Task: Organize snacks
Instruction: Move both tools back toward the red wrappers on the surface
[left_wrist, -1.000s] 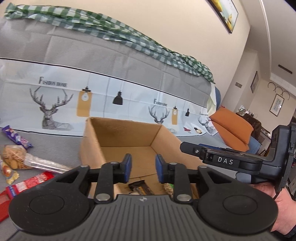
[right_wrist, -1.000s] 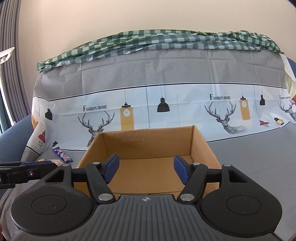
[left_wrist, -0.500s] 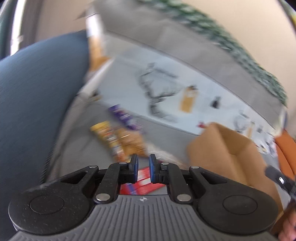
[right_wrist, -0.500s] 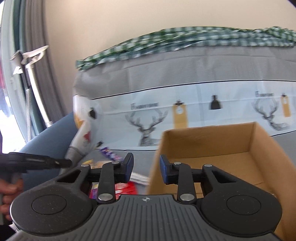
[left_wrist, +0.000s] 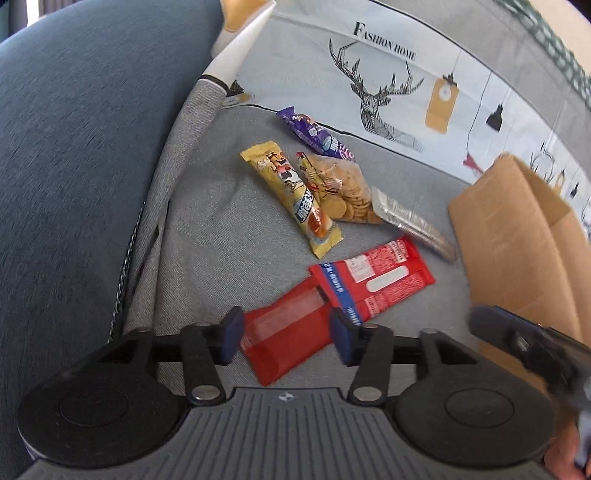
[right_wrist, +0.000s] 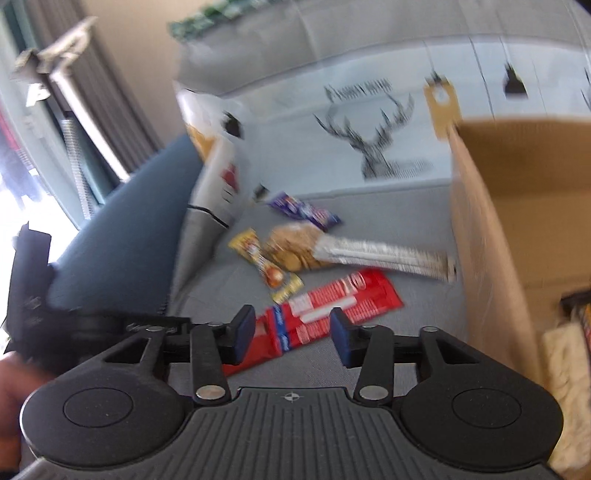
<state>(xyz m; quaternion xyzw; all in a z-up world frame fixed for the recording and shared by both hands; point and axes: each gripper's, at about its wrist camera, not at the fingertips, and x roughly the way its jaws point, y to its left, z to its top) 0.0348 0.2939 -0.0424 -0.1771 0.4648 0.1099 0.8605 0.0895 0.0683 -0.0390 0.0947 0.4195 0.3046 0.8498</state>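
Several snacks lie on the grey sofa seat: a red packet (left_wrist: 373, 282) on another red packet (left_wrist: 284, 339), a yellow bar (left_wrist: 295, 199), a clear bag of round crackers (left_wrist: 343, 190), a silver packet (left_wrist: 413, 225) and a purple bar (left_wrist: 314, 134). The cardboard box (left_wrist: 517, 251) stands to their right. My left gripper (left_wrist: 286, 338) is open, just above the lower red packet. My right gripper (right_wrist: 291, 338) is open above the red packets (right_wrist: 332, 306). The box (right_wrist: 517, 206) holds some snacks (right_wrist: 569, 350) at its near end.
A blue sofa armrest (left_wrist: 74, 147) rises on the left. The deer-print cover (left_wrist: 388, 81) hangs over the backrest behind the snacks. The right gripper's body (left_wrist: 535, 350) shows at the left view's lower right.
Both grippers have swung left from over the box to the snack pile and dropped lower. The left jaws narrowed and have opened wide again; the right jaws did the same.
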